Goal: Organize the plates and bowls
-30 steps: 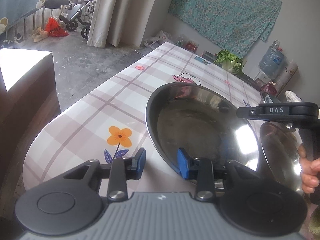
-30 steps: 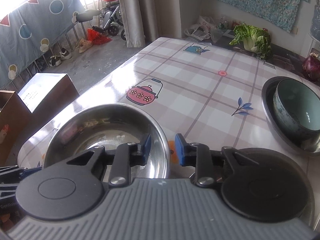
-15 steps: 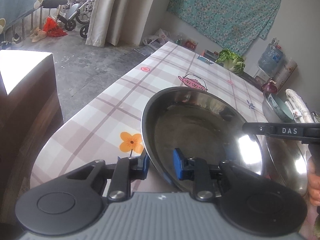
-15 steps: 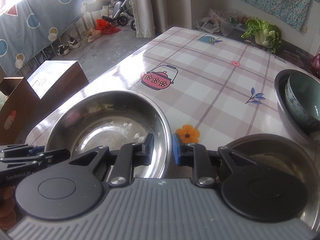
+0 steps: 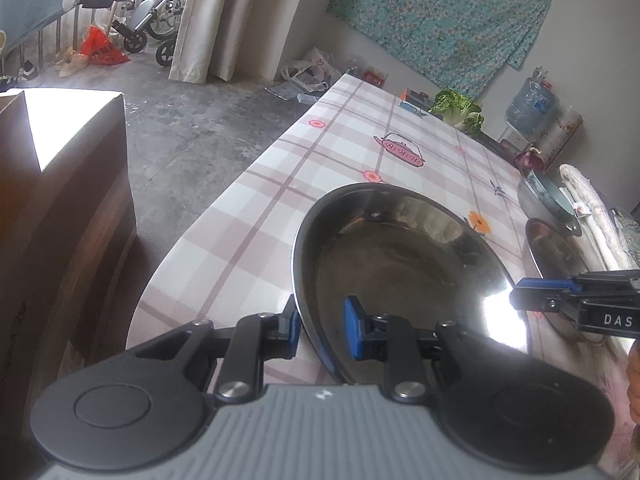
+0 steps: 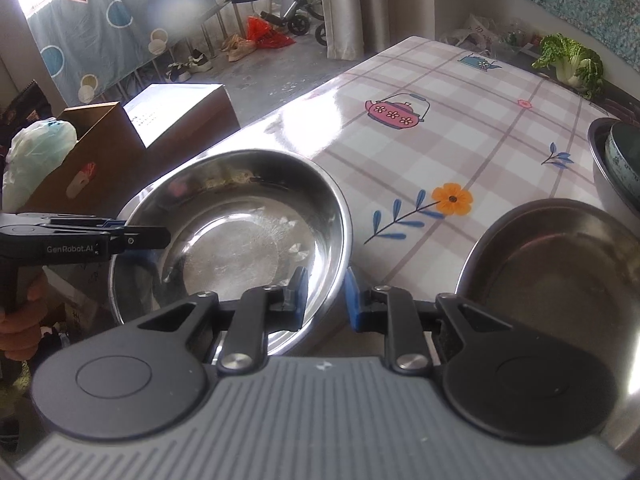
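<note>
Left gripper (image 5: 320, 330) clamped the steel bowl (image 5: 400, 276) by its near rim | right gripper (image 6: 325, 294) pinched the opposite rim, so I judged the load shared | bowl sat at the table (image 6: 460, 132) edge, beside a second steel bowl (image 6: 560, 276).

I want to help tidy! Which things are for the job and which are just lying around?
For the job: steel bowl, steel plate, green bowl in steel basin.
Lying around: cabbage, boxes, shoes.
</note>
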A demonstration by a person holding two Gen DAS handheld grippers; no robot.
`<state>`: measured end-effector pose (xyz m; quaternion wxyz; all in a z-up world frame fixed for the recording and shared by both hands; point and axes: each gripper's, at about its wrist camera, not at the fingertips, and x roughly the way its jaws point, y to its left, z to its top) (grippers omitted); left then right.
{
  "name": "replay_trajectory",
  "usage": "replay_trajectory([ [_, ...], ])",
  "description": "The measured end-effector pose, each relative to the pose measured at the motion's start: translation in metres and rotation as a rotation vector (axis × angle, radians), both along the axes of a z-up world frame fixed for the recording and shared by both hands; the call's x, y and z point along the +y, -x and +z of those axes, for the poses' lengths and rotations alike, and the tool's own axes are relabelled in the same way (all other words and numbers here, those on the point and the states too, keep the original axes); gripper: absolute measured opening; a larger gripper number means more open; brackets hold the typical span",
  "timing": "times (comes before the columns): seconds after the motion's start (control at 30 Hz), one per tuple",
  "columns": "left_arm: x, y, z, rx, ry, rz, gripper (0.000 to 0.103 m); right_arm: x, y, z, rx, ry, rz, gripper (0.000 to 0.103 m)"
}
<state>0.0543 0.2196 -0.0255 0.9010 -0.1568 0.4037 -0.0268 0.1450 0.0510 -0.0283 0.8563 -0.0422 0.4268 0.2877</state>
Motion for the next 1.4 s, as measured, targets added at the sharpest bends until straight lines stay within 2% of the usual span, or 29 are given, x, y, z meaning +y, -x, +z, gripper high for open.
replay_trajectory([
  [0.1,-0.006,0.01,0.001,-0.008,0.005,-0.045,0.023,-0.011,0.019,0.001,0.02,-0.039,-0.006,0.019],
  [0.2,-0.018,0.017,-0.001,-0.006,0.017,-0.131,0.023,-0.027,0.041,0.003,0.094,-0.158,0.01,0.017],
  [0.3,-0.032,0.023,-0.002,-0.015,-0.025,-0.17,0.025,-0.034,0.064,0.007,0.078,-0.158,-0.004,0.017],
  [0.37,-0.035,0.025,-0.002,-0.018,-0.03,-0.165,0.025,-0.042,0.074,0.01,0.058,-0.155,-0.033,0.017],
  [0.47,-0.029,0.026,-0.002,-0.018,0.009,-0.144,0.026,-0.061,0.074,0.011,0.052,-0.178,-0.121,0.019],
  [0.53,-0.026,0.026,-0.002,-0.019,0.023,-0.128,0.033,-0.073,0.069,0.007,0.066,-0.201,-0.183,0.02],
  [0.6,-0.024,0.024,-0.001,-0.022,0.026,-0.104,0.044,-0.081,0.066,0.001,0.085,-0.239,-0.225,0.023],
  [0.7,-0.022,0.019,-0.001,-0.025,0.024,-0.074,0.048,-0.084,0.062,-0.011,0.099,-0.253,-0.272,0.026],
  [0.87,-0.023,0.003,0.0,-0.025,0.018,-0.035,0.047,-0.075,0.048,-0.029,0.121,-0.286,-0.325,0.029],
  [0.97,-0.028,-0.002,0.0,-0.029,0.028,-0.064,0.043,-0.069,0.042,-0.033,0.124,-0.295,-0.334,0.029],
  [1.07,-0.036,-0.001,0.001,-0.024,0.006,-0.096,0.044,-0.065,0.04,-0.034,0.141,-0.332,-0.309,0.023],
  [1.13,-0.038,0.002,0.0,-0.017,0.004,-0.12,0.044,-0.063,0.043,-0.031,0.131,-0.314,-0.293,0.023],
  [1.3,-0.037,0.011,-0.002,0.013,0.064,-0.218,0.045,-0.076,0.056,-0.029,0.177,-0.337,-0.265,0.022],
  [1.4,-0.041,0.016,-0.002,0.019,0.072,-0.246,0.046,-0.085,0.07,-0.029,0.2,-0.335,-0.245,0.021],
])
